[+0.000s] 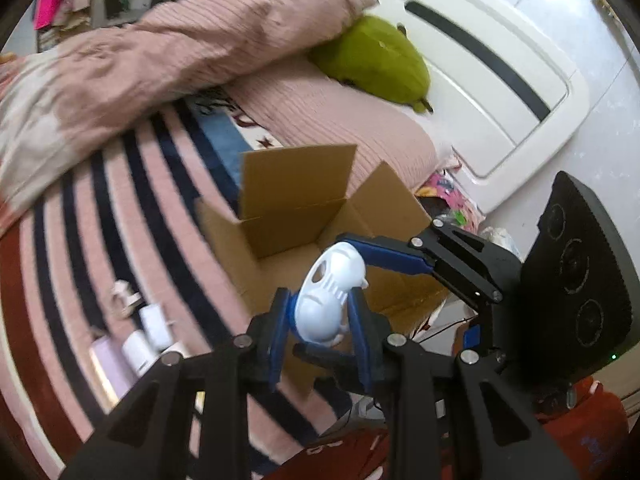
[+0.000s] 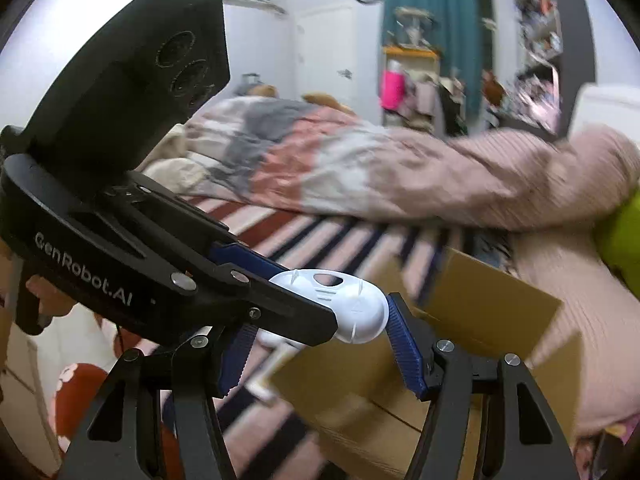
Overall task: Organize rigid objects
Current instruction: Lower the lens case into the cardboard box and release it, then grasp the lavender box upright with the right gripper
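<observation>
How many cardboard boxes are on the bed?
1. The open cardboard box sits on the striped bedspread, just beyond the white plastic piece gripped by the left hand-held gripper. Others may be hidden.

Left gripper (image 1: 320, 312) pinches inward at 6 o'clock — right gripper (image 1: 360, 250) reaches in from 3 o'clock, spread wide.

The cardboard box (image 1: 320, 240) sits open on the bed (image 1: 120, 216), its mouth unblocked from above — though the upright back flap (image 1: 298, 178) and the side flap (image 1: 394, 200) wall it toward the headboard. The right gripper (image 1: 384, 256) reaches across the opening, crowding the left gripper (image 1: 320, 320) and the white skull (image 1: 330, 296) between them. Small white items (image 1: 146, 332) clutter the bed's near edge; the rumpled quilt (image 1: 160, 48) closes off the far side.
</observation>
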A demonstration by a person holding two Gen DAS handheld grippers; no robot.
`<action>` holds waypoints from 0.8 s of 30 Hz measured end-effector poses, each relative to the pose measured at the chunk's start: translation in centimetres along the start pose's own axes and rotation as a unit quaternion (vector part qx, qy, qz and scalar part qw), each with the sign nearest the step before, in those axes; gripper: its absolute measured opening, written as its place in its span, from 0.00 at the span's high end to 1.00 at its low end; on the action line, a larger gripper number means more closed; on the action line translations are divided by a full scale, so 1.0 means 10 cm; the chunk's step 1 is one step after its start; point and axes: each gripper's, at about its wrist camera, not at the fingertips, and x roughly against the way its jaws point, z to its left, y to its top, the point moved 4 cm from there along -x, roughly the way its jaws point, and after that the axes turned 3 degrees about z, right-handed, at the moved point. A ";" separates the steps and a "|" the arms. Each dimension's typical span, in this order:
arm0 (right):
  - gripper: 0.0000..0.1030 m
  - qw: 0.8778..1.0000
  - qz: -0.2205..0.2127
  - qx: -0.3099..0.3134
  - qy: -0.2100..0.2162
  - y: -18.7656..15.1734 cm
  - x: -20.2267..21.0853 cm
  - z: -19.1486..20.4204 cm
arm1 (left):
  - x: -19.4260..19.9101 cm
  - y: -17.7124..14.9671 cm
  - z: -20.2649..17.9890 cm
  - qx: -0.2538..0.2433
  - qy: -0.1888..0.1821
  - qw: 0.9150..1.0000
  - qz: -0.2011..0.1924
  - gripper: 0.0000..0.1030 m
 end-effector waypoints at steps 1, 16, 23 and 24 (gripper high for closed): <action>0.43 1.000 0.008 -0.007 -0.007 -0.02 -0.01 -0.07 | -0.09 0.05 -0.04 -0.003 -0.001 1.000 0.010 0.75; 0.30 0.993 0.090 -0.062 -0.034 -0.33 -0.04 -0.60 | -0.35 0.25 -0.14 -0.008 0.009 0.999 0.030 0.44; 0.30 0.998 0.041 -0.041 0.007 -0.14 0.09 -0.25 | 0.39 -0.01 0.17 0.014 0.061 0.997 -0.049 0.32; 0.30 0.999 0.035 -0.033 0.016 -0.11 0.09 -0.17 | 0.48 -0.06 0.22 0.021 0.069 0.996 -0.058 0.32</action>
